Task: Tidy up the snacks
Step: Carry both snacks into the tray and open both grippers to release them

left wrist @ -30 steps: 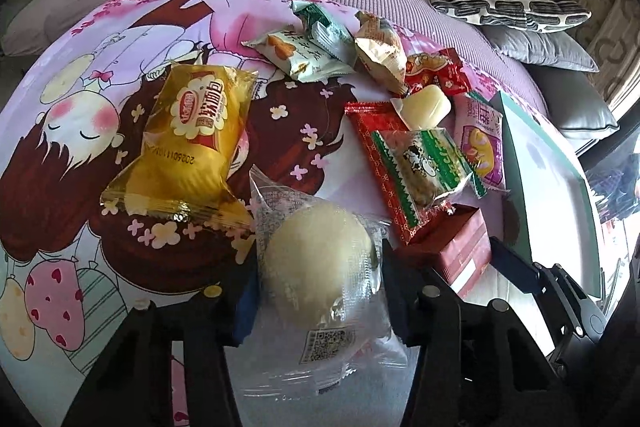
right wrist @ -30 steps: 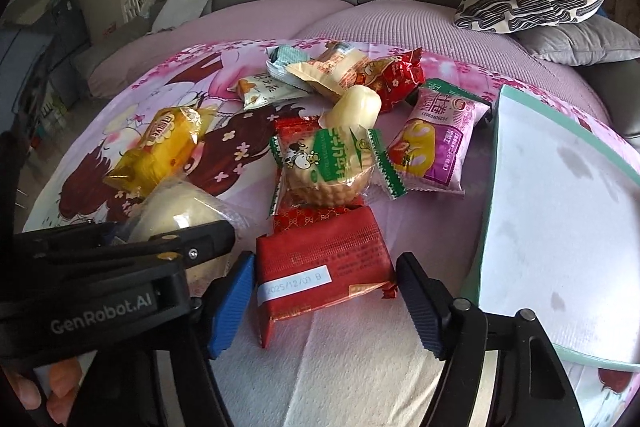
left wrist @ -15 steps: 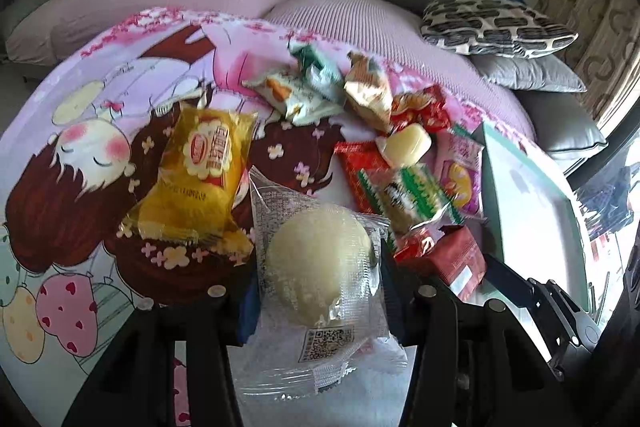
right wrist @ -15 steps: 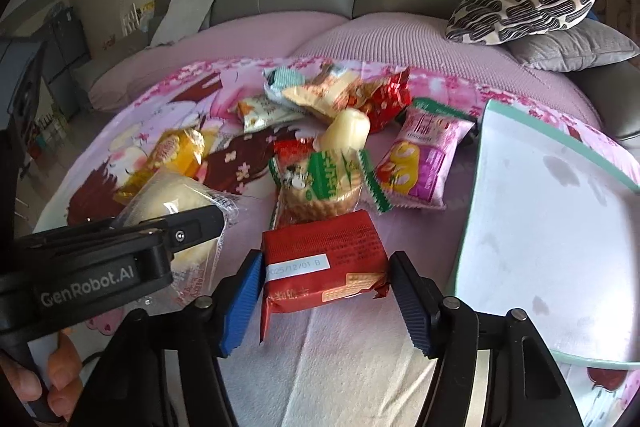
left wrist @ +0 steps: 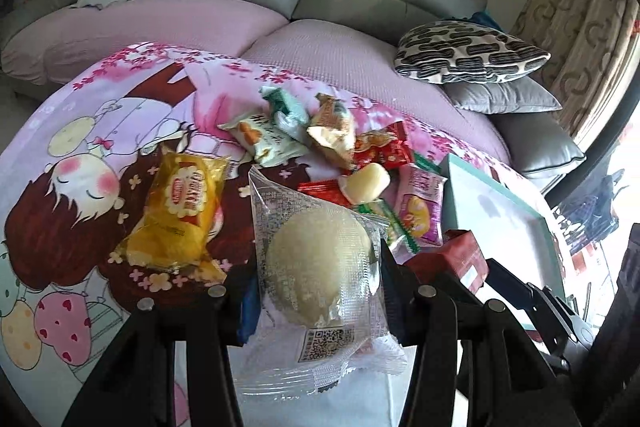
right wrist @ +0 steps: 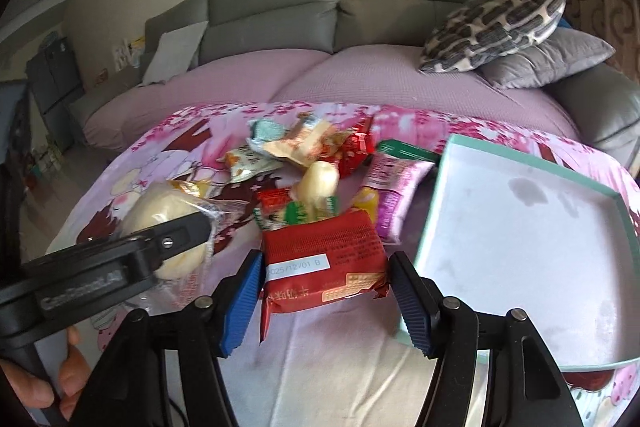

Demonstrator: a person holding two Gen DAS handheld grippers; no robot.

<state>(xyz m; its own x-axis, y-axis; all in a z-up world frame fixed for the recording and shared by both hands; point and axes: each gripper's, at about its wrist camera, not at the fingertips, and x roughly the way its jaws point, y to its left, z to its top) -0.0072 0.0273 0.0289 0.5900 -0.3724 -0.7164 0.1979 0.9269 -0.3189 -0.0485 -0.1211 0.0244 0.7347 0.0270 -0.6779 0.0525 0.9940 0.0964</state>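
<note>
The left gripper (left wrist: 316, 291) is pinched on a round pale bun in a clear wrapper (left wrist: 320, 267), its black fingers pressing the wrapper from both sides, with the printed code end hanging toward the handle. Beside it, the right gripper (right wrist: 326, 283) is closed on a red snack packet (right wrist: 326, 251); the blue pads (right wrist: 240, 301) bear on its short ends, so the packet's long axis runs straight across from finger to finger, its date label facing up. Both packets look clear of the cartoon-printed blanket (left wrist: 80, 147), though I cannot be sure of the gap beneath them.

The move ahead, as I judge it, turns on the shallow box with the teal rim (right wrist: 436, 223). It lies just to the right of the red packet, its near edge close beside the right-hand finger, and its pale floor looks bare. The right hand is plainly the nearer one; the left would have to cross over the right to reach it. The red packet likely goes in first with a short sideways carry.

Farther out, the other snacks sit in a loose heap in the middle of the blanket: a yellow bag (left wrist: 180, 215) off to the left, a pink packet (right wrist: 394, 187) almost against the box's rim. Behind stands the grey sofa (right wrist: 360, 7).
</note>
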